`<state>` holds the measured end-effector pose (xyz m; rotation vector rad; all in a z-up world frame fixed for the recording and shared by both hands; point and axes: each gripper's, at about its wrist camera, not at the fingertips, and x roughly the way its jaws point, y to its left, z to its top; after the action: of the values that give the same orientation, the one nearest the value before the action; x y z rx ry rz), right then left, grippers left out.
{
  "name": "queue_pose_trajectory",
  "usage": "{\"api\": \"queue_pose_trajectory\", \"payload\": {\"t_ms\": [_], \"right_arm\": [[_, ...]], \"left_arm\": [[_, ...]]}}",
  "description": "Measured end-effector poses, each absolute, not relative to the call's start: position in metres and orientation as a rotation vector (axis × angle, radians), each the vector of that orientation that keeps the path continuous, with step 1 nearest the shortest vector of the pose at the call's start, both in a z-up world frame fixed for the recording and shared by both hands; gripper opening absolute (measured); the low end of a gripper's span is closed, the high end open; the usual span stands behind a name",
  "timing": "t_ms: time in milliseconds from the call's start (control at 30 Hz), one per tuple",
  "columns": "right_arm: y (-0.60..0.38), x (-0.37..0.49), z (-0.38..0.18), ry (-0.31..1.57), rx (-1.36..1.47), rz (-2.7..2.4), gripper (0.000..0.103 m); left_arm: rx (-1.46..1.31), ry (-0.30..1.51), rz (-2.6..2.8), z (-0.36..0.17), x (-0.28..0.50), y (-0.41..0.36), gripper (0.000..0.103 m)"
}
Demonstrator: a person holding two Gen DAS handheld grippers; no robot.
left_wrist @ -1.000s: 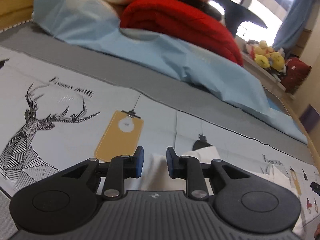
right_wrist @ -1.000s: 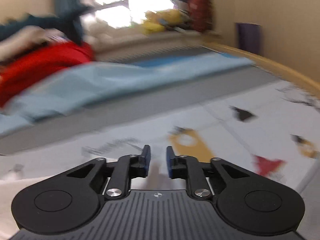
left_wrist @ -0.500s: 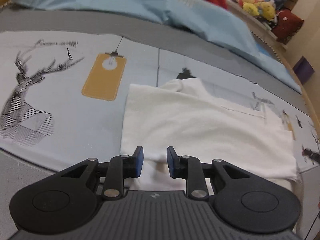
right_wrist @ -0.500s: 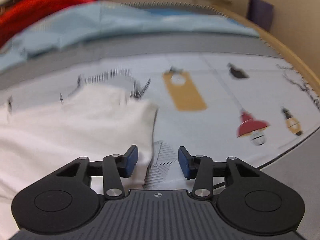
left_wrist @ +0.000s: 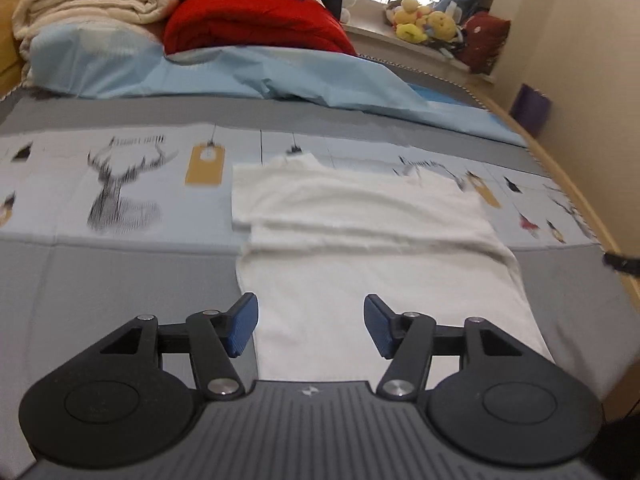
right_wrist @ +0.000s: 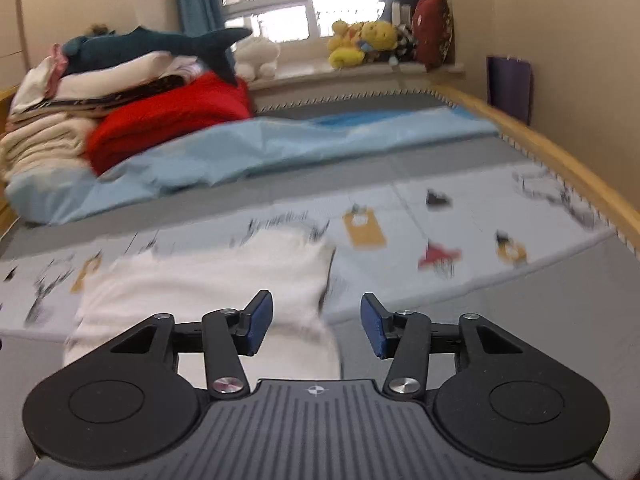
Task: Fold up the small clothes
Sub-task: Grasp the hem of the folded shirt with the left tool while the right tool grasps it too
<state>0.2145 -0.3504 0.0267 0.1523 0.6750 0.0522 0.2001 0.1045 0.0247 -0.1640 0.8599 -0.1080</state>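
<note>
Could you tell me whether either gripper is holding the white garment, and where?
Neither: left gripper and right gripper are opening, empty, above the white garment.

The garment (left_wrist: 360,248) in the middle of the left wrist view is white cloth, soft and faintly nubbly, matt. Under it the bedsheet (left_wrist: 120,264) is smooth printed cotton-like cloth, matt, grey with pale panels. At upper centre the blue sheet (left_wrist: 280,76) looks thin and crisp, creased. The red blanket (left_wrist: 256,24) is plush; the cream blanket (left_wrist: 88,0) at upper left is thick and fleecy. Along the right edge the bed rail (right_wrist: 560,156) is light wood with a slight sheen. The left gripper (left_wrist: 310,326) is matt black plastic with ribbed blue rubbery pads (left_wrist: 240,328) and shiny metal pivots (left_wrist: 224,386); the right gripper (right_wrist: 316,328) looks the same.
</note>
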Motion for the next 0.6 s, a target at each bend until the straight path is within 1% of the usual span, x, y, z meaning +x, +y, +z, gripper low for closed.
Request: {"api": "queue_pose_trajectory", "payload": {"t_ms": [67, 100, 167, 200, 233, 300, 367, 467, 500, 533, 567, 600], "right_arm": [[-0.351, 0.186, 0.010, 0.739, 0.139, 0.054, 0.051], [-0.350, 0.177, 0.004, 0.761, 0.124, 0.060, 0.051], [-0.351, 0.156, -0.003, 0.759, 0.093, 0.070, 0.050], [-0.352, 0.150, -0.007, 0.762, 0.085, 0.069, 0.048], [-0.355, 0.145, -0.013, 0.785, 0.086, 0.063, 0.040], [-0.359, 0.140, -0.020, 0.813, 0.107, 0.059, 0.029], [-0.364, 0.135, -0.027, 0.813, 0.133, 0.053, 0.030], [-0.371, 0.136, -0.052, 0.918, 0.205, 0.018, 0.030], [-0.372, 0.139, -0.059, 0.959, 0.243, 0.022, 0.030], [-0.372, 0.139, -0.064, 0.980, 0.255, 0.025, 0.030], [-0.371, 0.140, -0.070, 1.007, 0.246, 0.020, 0.030], [-0.368, 0.140, -0.076, 1.033, 0.228, 0.010, 0.030]], "left_arm": [[-0.177, 0.889, -0.093, 0.011, 0.171, 0.105, 0.063], [-0.185, 0.919, -0.078, 0.006, 0.161, 0.105, 0.060], [-0.216, 0.906, -0.075, 0.003, 0.144, 0.108, 0.058], [-0.236, 0.920, -0.079, -0.001, 0.139, 0.110, 0.053], [-0.256, 0.947, -0.074, -0.008, 0.137, 0.112, 0.043], [-0.305, 1.013, -0.035, -0.024, 0.135, 0.118, 0.039], [-0.342, 1.097, 0.002, -0.042, 0.136, 0.121, 0.039], [-0.357, 1.223, 0.055, -0.072, 0.133, 0.126, 0.039], [-0.354, 1.272, 0.069, -0.083, 0.130, 0.128, 0.036], [-0.343, 1.310, 0.077, -0.089, 0.128, 0.127, 0.026], [-0.327, 1.337, 0.084, -0.094, 0.127, 0.127, 0.023], [-0.320, 1.342, 0.087, -0.096, 0.125, 0.127, 0.022]]}}
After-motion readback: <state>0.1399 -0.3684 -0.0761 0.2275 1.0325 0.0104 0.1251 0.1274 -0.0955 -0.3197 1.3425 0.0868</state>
